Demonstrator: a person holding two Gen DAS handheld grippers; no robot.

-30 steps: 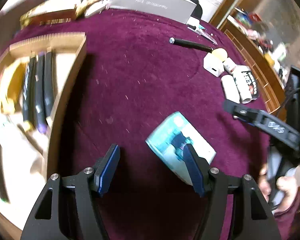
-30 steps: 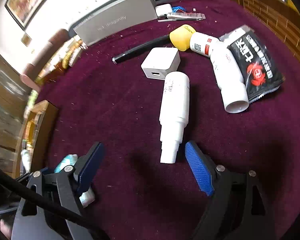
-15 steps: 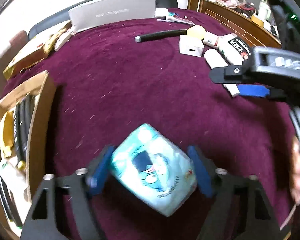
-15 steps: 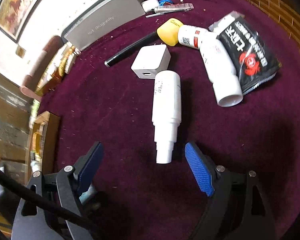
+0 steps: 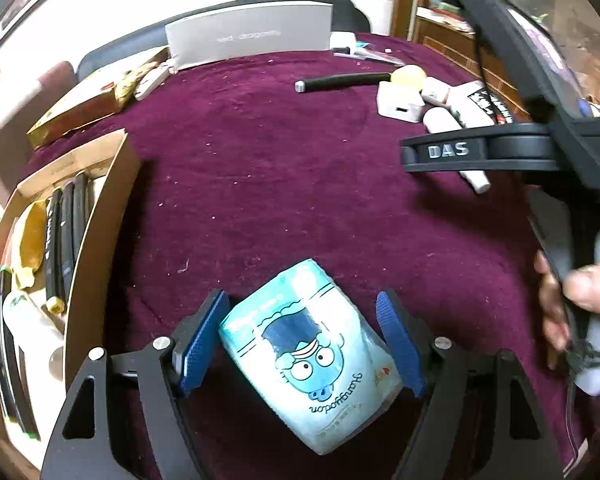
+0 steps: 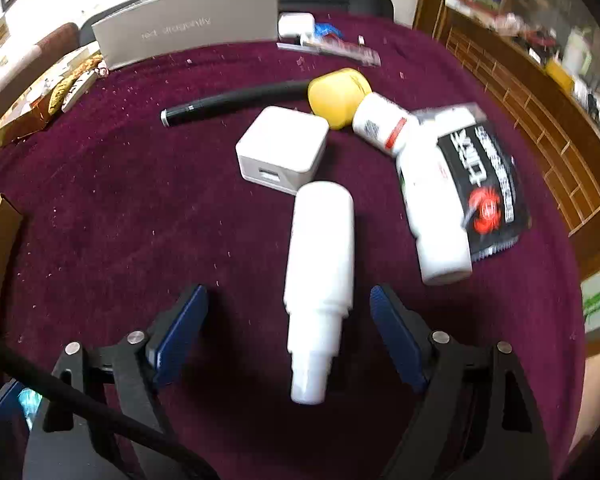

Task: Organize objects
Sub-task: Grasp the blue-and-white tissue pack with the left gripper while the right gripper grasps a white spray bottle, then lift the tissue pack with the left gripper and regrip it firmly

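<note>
Left tool is straddling teal cartoon-printed tissue pack, pads spread; right tool is gaping around white plastic bottle.

Each wrist camera looks forward and down, close over the maroon velvet tablecloth. Both views share the grey rectangular box at the far edge and the white square charger.
</note>
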